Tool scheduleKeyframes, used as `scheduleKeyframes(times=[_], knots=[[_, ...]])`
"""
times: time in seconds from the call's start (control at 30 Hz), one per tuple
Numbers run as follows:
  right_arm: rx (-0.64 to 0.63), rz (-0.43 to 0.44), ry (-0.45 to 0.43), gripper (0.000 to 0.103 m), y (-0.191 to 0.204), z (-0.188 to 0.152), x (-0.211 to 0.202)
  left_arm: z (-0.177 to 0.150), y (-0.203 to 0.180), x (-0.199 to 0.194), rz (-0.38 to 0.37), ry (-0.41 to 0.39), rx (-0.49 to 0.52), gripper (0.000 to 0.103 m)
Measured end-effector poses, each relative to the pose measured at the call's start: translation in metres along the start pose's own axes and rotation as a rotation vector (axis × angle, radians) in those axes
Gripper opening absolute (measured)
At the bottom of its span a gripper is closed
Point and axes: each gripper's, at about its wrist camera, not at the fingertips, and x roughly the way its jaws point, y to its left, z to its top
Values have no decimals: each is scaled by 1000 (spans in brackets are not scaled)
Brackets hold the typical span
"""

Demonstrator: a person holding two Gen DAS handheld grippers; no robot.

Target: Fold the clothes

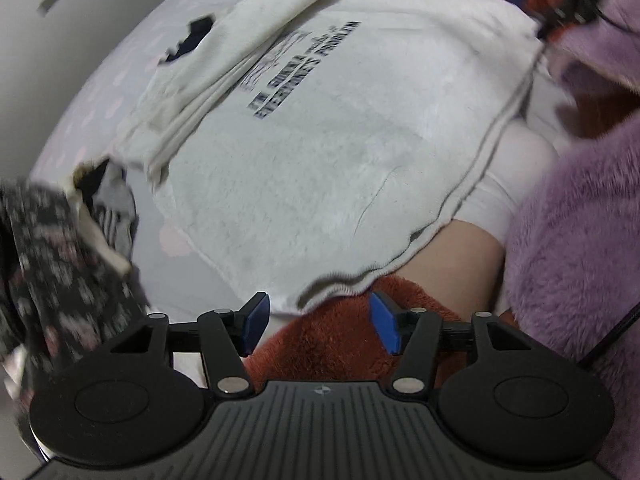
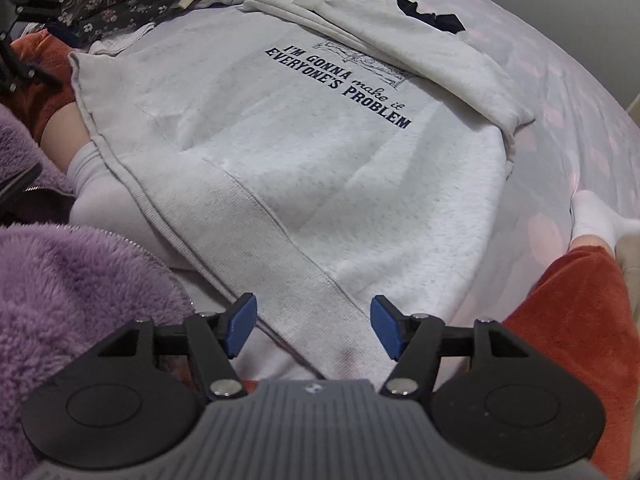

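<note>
The light grey fleece sweatshirt with dark blue printed lettering [image 2: 304, 168] lies flat on the spotted pale bedsheet [image 2: 568, 92], straight ahead of both my tongs. Its long axis runs from the ribbed hem beneath my right gripper [image 2: 312, 330] away towards the collar, 1 sleeve folded across the chest. My left gripper [image 1: 318, 326] hovers at the hem's other corner. Both pairs of jaws stand apart, holding nothing.
</note>
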Motion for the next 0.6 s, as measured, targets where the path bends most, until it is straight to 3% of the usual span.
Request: scheduleKeyframes(times=[0.2,0.4,0.53,0.6], knots=[[-16,7,15,66,1,-1,1,14,-8,16,23,47,197,58],[-135,16,80,67,13,3,8,28,-21,24,42,147,519,58],[-220,52,153,67,25,6,23,30,-21,36,36,204,607,57],[-238,60,184,68,27,9,31,28,-23,46,29,219,634,49]])
